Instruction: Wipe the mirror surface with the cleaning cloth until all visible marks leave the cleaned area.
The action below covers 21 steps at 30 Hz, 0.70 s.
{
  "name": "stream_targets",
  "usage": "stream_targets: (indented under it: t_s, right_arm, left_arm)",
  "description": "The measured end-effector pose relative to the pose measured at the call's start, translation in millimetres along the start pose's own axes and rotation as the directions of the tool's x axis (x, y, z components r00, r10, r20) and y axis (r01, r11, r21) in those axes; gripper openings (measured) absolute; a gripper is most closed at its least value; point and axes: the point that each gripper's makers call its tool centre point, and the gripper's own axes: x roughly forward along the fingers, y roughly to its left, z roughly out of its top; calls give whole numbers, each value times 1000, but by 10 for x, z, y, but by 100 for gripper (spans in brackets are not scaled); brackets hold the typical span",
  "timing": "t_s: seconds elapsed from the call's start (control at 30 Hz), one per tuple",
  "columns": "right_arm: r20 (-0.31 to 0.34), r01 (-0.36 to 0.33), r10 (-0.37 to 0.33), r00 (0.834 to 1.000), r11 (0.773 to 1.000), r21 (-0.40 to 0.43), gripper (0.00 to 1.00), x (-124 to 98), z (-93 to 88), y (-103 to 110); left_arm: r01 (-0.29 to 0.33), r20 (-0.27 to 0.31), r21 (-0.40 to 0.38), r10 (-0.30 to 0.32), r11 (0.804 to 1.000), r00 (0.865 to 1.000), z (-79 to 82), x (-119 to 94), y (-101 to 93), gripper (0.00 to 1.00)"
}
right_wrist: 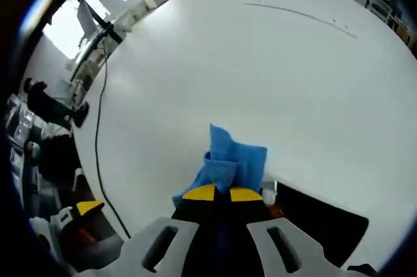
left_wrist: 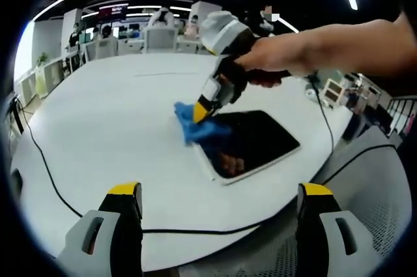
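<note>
A rectangular mirror [left_wrist: 254,143] with a white frame lies flat on the white table [left_wrist: 111,114], its glass reflecting dark. My right gripper [left_wrist: 202,109] comes in from the upper right, held by a hand, and is shut on a blue cleaning cloth [left_wrist: 199,127] pressed at the mirror's left corner. In the right gripper view the blue cloth [right_wrist: 231,160] bunches up ahead of the closed yellow-tipped jaws of my right gripper [right_wrist: 221,193], with the mirror's dark corner [right_wrist: 319,225] to the right. My left gripper [left_wrist: 218,192] hangs open near the table's front edge, nothing between its fingers.
A black cable [left_wrist: 52,182] runs along the table's front edge. Another cable [left_wrist: 324,114] trails off the table's right side. Chairs and desks [left_wrist: 140,39] stand at the far end, with people there. A person [right_wrist: 42,104] stands left of the table.
</note>
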Motion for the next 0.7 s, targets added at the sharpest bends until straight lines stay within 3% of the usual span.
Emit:
stream_targets:
  t_s: [0.5,0.7]
  right_arm:
    - [9,15,-15,1000,999,-29,0,31,128,-85]
    - [19,-8,9,1000,999,-39,0,90,170,-128]
  left_arm:
    - [-8,2,-5,8,1000,1000,24,-12,-17,99]
    - [-7,-1,-4,7,1000,1000,7,-2,1,99]
